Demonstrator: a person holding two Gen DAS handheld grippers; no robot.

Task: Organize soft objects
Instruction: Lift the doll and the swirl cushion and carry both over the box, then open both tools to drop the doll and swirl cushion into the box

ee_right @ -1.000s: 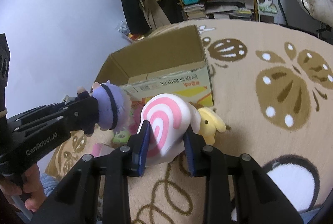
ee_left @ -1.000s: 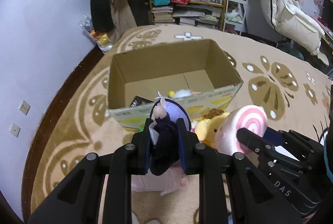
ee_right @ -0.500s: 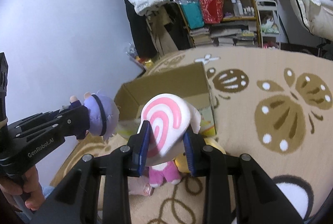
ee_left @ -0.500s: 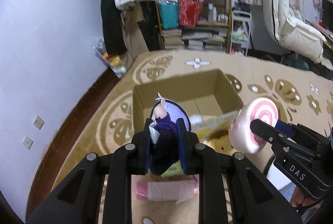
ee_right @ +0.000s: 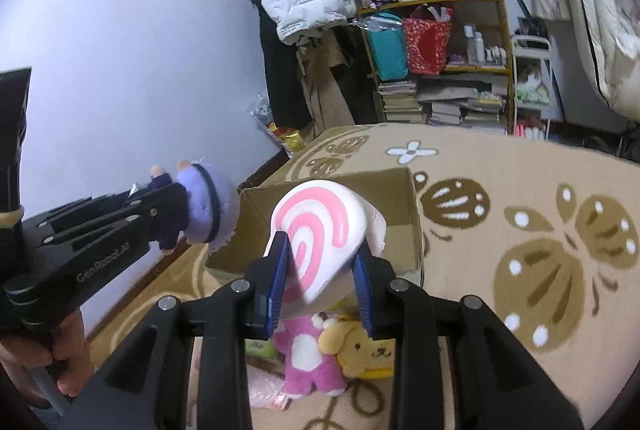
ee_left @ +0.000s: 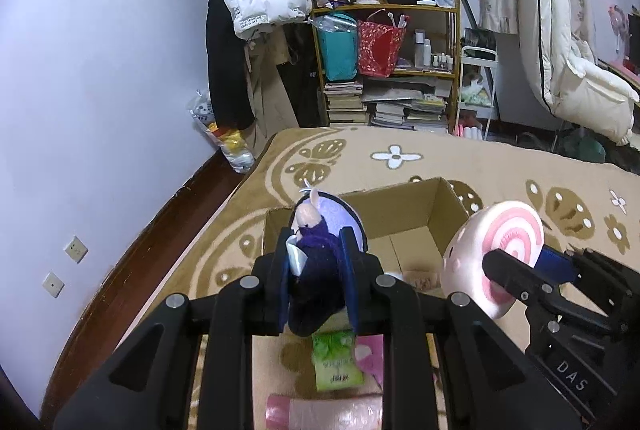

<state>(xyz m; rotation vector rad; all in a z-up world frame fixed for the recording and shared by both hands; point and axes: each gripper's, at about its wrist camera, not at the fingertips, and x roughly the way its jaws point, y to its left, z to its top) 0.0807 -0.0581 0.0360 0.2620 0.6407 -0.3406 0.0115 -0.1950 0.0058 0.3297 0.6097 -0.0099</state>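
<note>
Purple doll point(ee_left: 316, 262), pink swirl plush point(ee_right: 320, 242) lifted higher; box point(ee_left: 436, 206) farther.

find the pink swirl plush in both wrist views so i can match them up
Left wrist: the swirl plush is at right of centre, clamped sideways in the right gripper, beside the box.
Right wrist: the same plush is at centre, between that gripper's blue pads, in front of the box.
Shared landmark: the red bag on the shelf.
</note>
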